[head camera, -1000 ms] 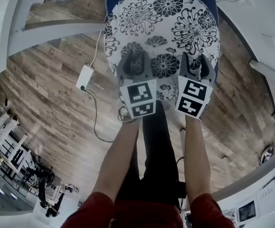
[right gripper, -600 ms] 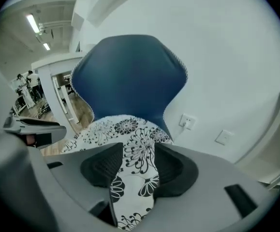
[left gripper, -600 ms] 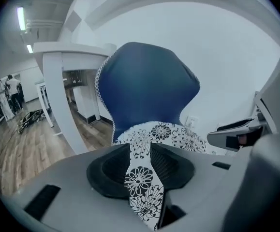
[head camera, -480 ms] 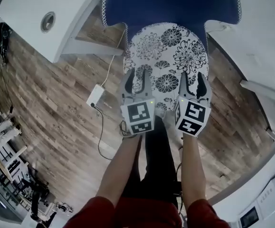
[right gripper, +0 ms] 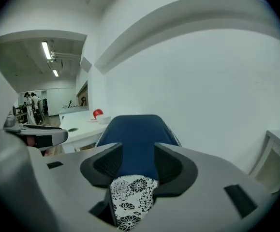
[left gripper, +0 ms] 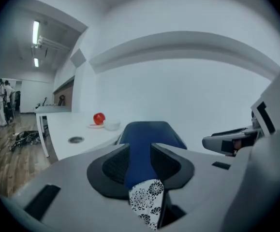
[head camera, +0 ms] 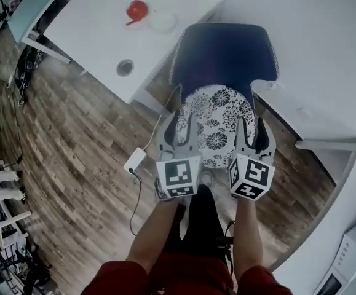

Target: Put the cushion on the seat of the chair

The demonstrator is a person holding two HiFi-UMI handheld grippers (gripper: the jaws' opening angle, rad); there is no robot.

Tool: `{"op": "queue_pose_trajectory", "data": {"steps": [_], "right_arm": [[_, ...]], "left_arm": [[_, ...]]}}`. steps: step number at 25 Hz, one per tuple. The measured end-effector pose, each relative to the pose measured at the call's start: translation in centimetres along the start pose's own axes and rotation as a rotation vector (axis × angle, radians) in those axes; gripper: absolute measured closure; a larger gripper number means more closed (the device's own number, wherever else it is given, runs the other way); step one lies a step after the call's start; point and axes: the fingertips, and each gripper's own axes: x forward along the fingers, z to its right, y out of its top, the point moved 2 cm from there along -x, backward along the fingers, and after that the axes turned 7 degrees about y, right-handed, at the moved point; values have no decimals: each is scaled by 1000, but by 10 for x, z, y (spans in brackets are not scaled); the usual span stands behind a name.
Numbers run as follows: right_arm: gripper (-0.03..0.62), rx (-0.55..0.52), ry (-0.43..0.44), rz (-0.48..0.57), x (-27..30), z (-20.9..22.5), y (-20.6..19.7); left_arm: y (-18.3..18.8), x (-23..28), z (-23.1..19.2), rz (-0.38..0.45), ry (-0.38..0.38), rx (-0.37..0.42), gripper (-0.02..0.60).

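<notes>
While the left hand-held gripper (head camera: 181, 125) and right hand-held gripper (head camera: 250, 131) clamped the cushion (head camera: 214, 120) by its near edge over the chair (head camera: 224, 54), uneven release risked it sliding forward.

The cushion (head camera: 217, 125) is soft printed cloth, the chair (head camera: 224, 54) looks like matt blue fabric, the floor (head camera: 73, 140) is grainy wood planks, and the bench (head camera: 98, 35) is smooth matt white.

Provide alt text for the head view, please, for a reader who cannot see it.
Seen from above, a person's left gripper and right gripper each clamp the near edge of a floral cushion at a blue chair. A white desk stands beside it.
</notes>
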Motion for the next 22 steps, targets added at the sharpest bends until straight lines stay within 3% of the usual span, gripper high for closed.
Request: {"op": "queue_pose_trajectory", "data": {"steps": [12, 19, 22], "right_arm": [[385, -86, 46, 231, -107, -62, 152], [389, -138, 23, 345, -160, -84, 210], [434, -146, 18, 390, -181, -92, 227]], "left_arm": [[153, -108, -6, 241, -107, 42, 445], [210, -153, -9, 346, -157, 55, 445], [225, -168, -9, 372, -162, 70, 446]]}}
